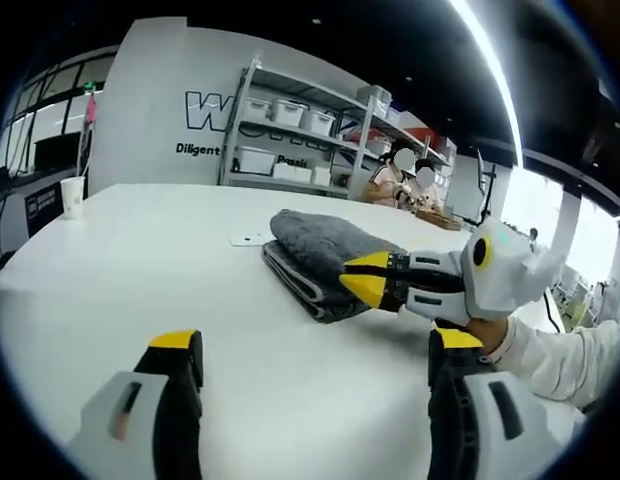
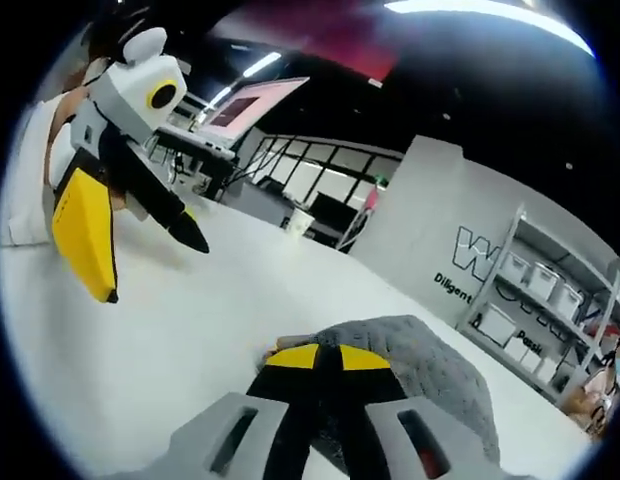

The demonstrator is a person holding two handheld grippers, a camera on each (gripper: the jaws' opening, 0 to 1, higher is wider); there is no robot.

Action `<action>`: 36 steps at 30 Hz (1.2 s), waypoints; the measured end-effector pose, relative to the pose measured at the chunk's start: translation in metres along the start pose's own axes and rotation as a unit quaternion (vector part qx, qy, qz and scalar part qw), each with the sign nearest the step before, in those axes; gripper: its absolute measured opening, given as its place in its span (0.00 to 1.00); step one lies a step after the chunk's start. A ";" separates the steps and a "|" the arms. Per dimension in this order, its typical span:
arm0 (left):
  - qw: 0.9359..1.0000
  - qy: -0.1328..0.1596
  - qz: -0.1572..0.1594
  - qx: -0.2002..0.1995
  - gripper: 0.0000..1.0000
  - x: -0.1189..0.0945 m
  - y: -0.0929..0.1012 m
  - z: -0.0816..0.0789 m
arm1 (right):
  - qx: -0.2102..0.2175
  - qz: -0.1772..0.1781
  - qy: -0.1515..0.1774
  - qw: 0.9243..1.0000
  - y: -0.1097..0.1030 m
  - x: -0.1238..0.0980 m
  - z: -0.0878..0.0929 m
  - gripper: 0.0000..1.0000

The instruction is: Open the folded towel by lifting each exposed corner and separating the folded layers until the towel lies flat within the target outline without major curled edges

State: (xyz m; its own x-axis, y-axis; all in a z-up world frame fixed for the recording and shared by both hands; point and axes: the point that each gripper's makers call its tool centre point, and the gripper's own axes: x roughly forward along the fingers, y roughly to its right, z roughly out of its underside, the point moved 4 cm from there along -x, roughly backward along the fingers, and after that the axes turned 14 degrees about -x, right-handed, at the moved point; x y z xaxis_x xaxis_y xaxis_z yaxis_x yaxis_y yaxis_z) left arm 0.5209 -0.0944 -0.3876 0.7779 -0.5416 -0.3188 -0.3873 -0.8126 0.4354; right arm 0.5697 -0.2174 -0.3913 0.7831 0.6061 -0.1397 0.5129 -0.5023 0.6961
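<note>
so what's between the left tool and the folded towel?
Only bare white table lies between the left tool and the towel, as the left gripper view shows; the right tool is at the towel's near corner.

Towel (image 1: 325, 255): grey, thick pile, folded into a compact multi-layer stack. Lies flat on the white table (image 1: 140, 270). Stacked layer edges with a lighter border face the near side. Upper surface slightly domed. No layer lifted or separated.

White table (image 1: 140, 260), metal shelving (image 1: 290, 120) stocked with white bins (image 1: 255, 160) — set against a lettered white wall (image 1: 155, 110), windows (image 2: 320, 180) beyond, ceiling light strip (image 1: 485, 70) overhead.
</note>
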 end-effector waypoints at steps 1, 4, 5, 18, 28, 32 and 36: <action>1.000 -0.001 0.000 0.000 0.92 0.000 0.000 0.000 | -0.009 0.001 -0.001 1.000 0.000 0.000 0.000 0.00; 1.000 -0.003 0.000 0.001 0.92 0.000 0.000 0.001 | -0.014 0.002 -0.003 1.000 0.000 0.000 -0.001 0.00; 1.000 -0.003 0.000 0.001 0.92 0.000 0.000 0.001 | -0.014 0.003 -0.002 1.000 0.000 0.000 -0.001 0.00; 1.000 -0.009 -0.001 0.006 0.91 0.000 0.000 0.002 | -0.006 0.007 0.007 1.000 0.006 -0.002 -0.001 0.00; 1.000 -0.012 -0.007 0.009 0.90 0.001 -0.002 0.003 | -0.023 0.029 0.010 0.999 0.012 -0.005 -0.003 0.00; 1.000 -0.012 -0.010 0.009 0.89 0.000 -0.004 0.003 | -0.027 0.031 0.009 0.999 0.014 -0.004 -0.003 0.00; 1.000 -0.013 -0.011 0.008 0.89 0.000 -0.005 0.004 | -0.029 0.041 0.009 0.999 0.016 -0.006 -0.004 0.00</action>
State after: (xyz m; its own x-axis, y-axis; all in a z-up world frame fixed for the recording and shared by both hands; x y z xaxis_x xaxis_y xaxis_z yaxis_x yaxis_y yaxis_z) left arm 0.5210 -0.0913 -0.3928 0.7733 -0.5292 -0.3492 -0.3793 -0.8275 0.4140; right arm 0.5722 -0.2267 -0.3763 0.8147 0.5758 -0.0690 0.4266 -0.5144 0.7439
